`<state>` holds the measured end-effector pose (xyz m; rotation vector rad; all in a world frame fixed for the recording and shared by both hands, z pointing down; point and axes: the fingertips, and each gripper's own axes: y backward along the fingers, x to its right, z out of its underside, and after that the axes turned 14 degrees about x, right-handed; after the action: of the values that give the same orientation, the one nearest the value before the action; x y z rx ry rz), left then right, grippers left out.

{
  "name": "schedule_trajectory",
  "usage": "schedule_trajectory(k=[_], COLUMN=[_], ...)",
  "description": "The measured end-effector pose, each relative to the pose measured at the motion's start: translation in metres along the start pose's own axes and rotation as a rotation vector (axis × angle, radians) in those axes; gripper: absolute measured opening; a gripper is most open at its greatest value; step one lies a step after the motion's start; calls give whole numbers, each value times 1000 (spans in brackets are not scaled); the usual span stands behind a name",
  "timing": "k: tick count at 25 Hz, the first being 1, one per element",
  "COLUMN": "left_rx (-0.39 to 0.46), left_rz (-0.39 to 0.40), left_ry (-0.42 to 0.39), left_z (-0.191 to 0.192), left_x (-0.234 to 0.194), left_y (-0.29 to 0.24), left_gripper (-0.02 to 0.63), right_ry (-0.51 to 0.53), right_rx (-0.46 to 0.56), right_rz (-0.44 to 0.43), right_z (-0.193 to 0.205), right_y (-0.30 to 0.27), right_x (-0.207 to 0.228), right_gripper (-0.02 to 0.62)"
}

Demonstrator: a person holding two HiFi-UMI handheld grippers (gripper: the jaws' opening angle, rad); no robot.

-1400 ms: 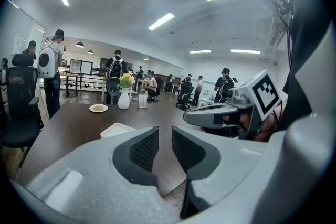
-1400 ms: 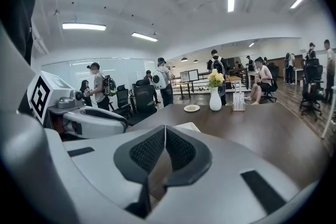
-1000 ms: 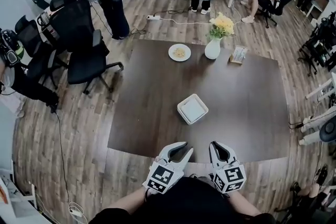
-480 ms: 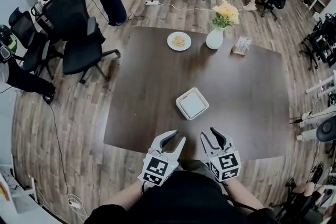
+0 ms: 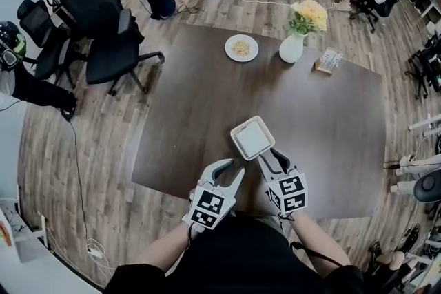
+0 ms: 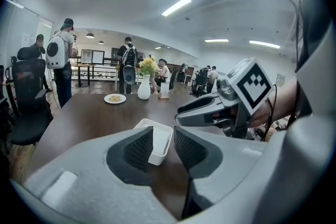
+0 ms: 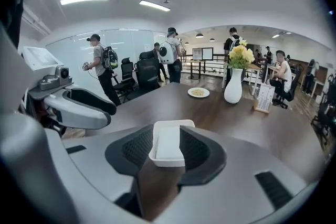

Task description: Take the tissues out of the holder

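A white square tissue holder [image 5: 252, 138] sits on the dark table [image 5: 331, 120], with flat white tissues [image 7: 169, 140] lying inside it. My right gripper [image 5: 273, 160] hovers at the holder's near right edge. Its jaws are opening, and in the right gripper view the holder [image 7: 169, 157] shows just ahead in the gap, untouched by the pads. My left gripper [image 5: 231, 173] hangs over the table's near edge, a little short and left of the holder [image 6: 156, 139]. Its jaws are opening too, with nothing between them.
At the table's far side stand a plate of food [image 5: 242, 47], a white vase with yellow flowers [image 5: 292, 48] and a small card stand [image 5: 329, 60]. Black office chairs [image 5: 110, 45] are to the left. People stand and sit around the room's far end.
Both grippers have moved forward to the holder, the right one reaching its near edge. The right jaws have gone from shut to open, and the left jaws stand a little wider.
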<state>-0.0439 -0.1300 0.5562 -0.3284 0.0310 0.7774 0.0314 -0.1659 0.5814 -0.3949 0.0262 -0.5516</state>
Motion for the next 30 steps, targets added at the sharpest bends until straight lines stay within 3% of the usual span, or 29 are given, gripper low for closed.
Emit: schedule_trajectory(k=[17, 26, 30], left_rx=[-130, -149, -152], left_rz=[4, 22, 30], left_ry=[66, 101, 108], left_z=[44, 54, 56], left_x=[-31, -37, -38], left_y=[-37, -39, -36], left_gripper=[126, 126, 126], right_ry=[78, 119, 108], right_rx=[-311, -354, -360], right_rz=[-62, -71, -74], right_z=[76, 86, 89], right_y=[-78, -90, -89], right_x=[14, 15, 14], right_gripper=[244, 242, 212])
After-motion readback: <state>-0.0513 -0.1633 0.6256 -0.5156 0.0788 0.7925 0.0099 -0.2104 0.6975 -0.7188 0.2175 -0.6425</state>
